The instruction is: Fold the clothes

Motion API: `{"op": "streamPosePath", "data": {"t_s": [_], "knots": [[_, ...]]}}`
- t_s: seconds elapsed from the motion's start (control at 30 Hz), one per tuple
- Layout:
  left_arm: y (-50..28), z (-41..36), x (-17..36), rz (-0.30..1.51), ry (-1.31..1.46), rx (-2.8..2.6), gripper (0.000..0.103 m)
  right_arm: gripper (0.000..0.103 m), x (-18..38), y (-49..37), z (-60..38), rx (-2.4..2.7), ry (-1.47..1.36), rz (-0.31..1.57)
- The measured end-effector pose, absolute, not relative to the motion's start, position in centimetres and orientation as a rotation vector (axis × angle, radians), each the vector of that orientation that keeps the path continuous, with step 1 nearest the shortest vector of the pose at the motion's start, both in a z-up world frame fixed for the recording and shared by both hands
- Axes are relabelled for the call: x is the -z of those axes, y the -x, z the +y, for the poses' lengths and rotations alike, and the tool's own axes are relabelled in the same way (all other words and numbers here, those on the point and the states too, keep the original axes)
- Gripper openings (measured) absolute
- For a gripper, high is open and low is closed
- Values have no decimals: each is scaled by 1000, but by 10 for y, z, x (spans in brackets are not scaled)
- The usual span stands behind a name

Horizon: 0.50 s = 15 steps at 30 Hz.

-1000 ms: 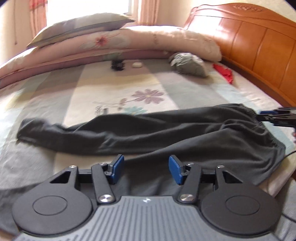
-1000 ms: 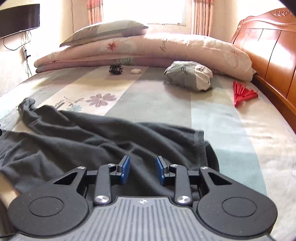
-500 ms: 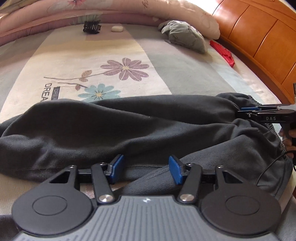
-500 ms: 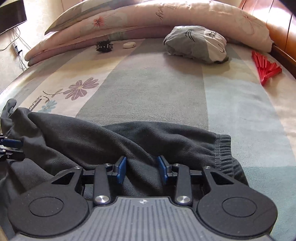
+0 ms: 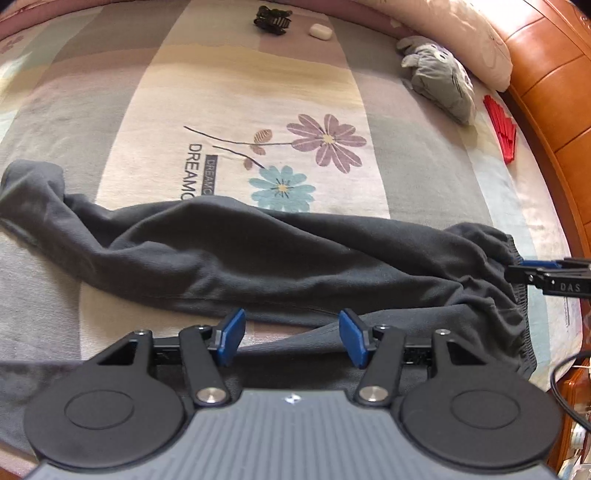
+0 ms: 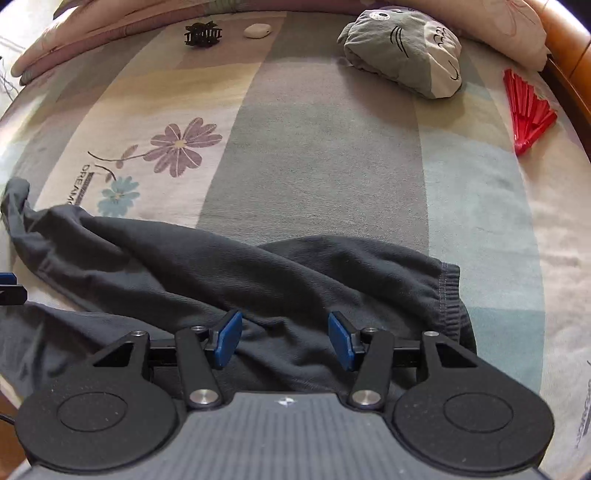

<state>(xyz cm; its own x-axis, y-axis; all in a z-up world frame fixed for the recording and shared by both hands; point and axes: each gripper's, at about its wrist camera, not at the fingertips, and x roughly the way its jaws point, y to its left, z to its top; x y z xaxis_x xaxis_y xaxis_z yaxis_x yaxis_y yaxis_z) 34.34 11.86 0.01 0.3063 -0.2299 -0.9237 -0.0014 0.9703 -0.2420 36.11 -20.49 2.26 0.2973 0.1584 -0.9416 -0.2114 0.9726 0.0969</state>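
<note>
Both tools, left tool point(image 5: 291, 338) and right tool point(image 6: 284, 338), are hovering wide open, gripping nothing, low in frame over dark pants point(image 5: 295, 258). Bunched cloth is risking a crooked, one-layer grab.

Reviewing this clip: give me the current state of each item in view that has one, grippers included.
Dark grey trousers: unfolded, rumpled, lying across the bed.
Left gripper: open, fingers over the trousers' near edge, holding nothing.
Right gripper: open, over the waistband end, holding nothing.
Red fan: partly spread.
Hair claw: lying loose, grips nothing.
Grey plush: slumped.
</note>
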Motion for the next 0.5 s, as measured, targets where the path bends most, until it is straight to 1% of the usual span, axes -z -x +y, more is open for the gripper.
{"op": "streamPosePath", "data": {"t_s": [0.07, 0.17, 0.27, 0.33, 0.37, 0.43, 0.47, 0.5], "knots": [[-354, 126, -8, 1254, 214, 134, 57, 57, -39, -357, -199, -236, 25, 1257], [-374, 129, -9, 1265, 200, 117, 57, 56, -45, -355, -191, -231, -7, 1282], [-394, 122, -3, 1283, 154, 94, 57, 54, -46, -361, -185, -257, -24, 1287], [-405, 115, 2, 1291, 143, 70, 57, 50, -41, -371, -184, -293, -33, 1282], [-409, 110, 4, 1284, 144, 58, 57, 41, -35, -379, -184, -315, -44, 1282], [-418, 101, 11, 1265, 137, 47, 58, 14, -20, -401, -183, -351, -61, 1297], [-422, 95, 16, 1250, 124, 55, 60, 11, -13, -412, -183, -368, -69, 1304], [-427, 90, 23, 1240, 102, 59, 60, 11, -9, -421, -181, -379, -73, 1291]]}}
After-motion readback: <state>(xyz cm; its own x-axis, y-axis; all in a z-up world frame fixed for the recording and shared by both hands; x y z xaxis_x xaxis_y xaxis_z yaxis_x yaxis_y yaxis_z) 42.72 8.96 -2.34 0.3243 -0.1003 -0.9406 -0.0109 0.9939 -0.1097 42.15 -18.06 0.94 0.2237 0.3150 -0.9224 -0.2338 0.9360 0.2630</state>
